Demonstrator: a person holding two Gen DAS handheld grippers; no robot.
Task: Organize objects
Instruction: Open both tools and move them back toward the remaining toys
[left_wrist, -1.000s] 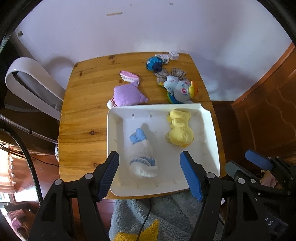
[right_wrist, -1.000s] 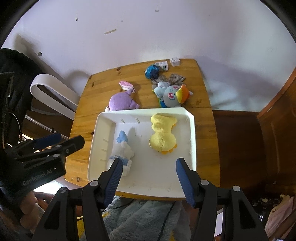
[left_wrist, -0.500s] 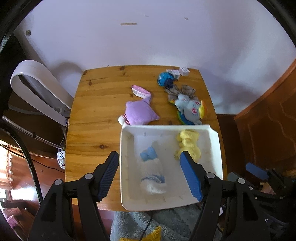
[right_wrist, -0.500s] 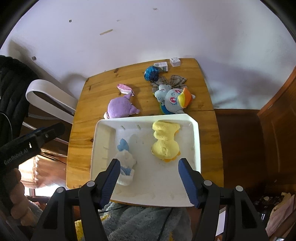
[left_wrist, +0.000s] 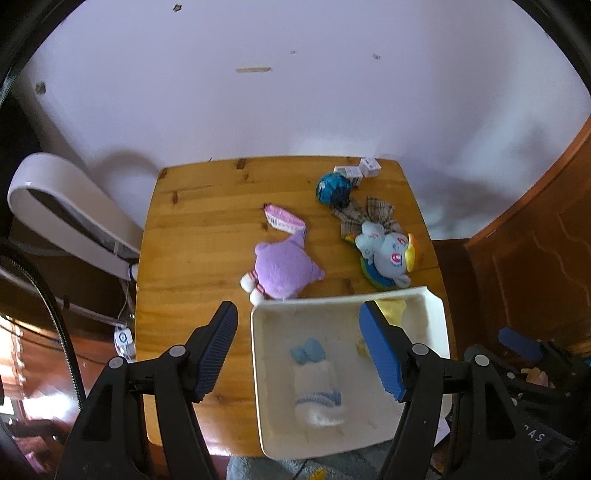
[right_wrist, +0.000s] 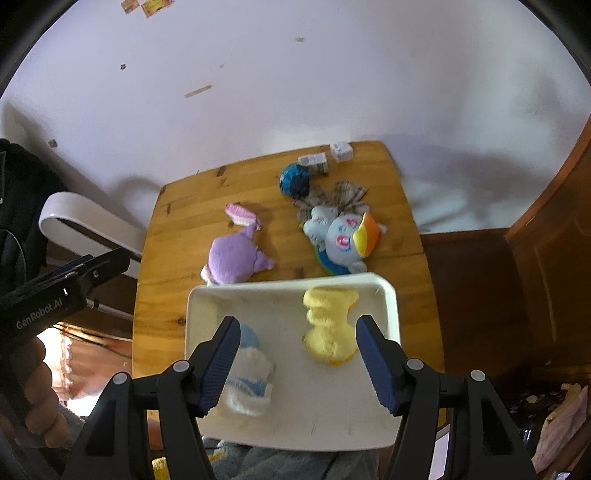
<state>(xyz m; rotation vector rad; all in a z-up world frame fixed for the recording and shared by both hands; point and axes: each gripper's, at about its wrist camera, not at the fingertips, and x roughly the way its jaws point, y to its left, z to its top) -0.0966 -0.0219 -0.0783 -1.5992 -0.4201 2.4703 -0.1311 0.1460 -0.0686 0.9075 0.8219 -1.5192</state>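
L claw (left_wrist: 297, 345) open, R claw (right_wrist: 293, 358) open, above tray (right_wrist: 388, 299)

Each gripper (left_wrist: 298, 349) has black plastic arms, round silver screws and ribbed blue pads (left_wrist: 380, 354); the left gripper's (right_wrist: 92, 267) black body reads "GenRobot.AI" in white.

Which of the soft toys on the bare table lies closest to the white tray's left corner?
The purple plush: its white feet touch the white tray at that far-left corner. The blue pony plush lies toward the right side.
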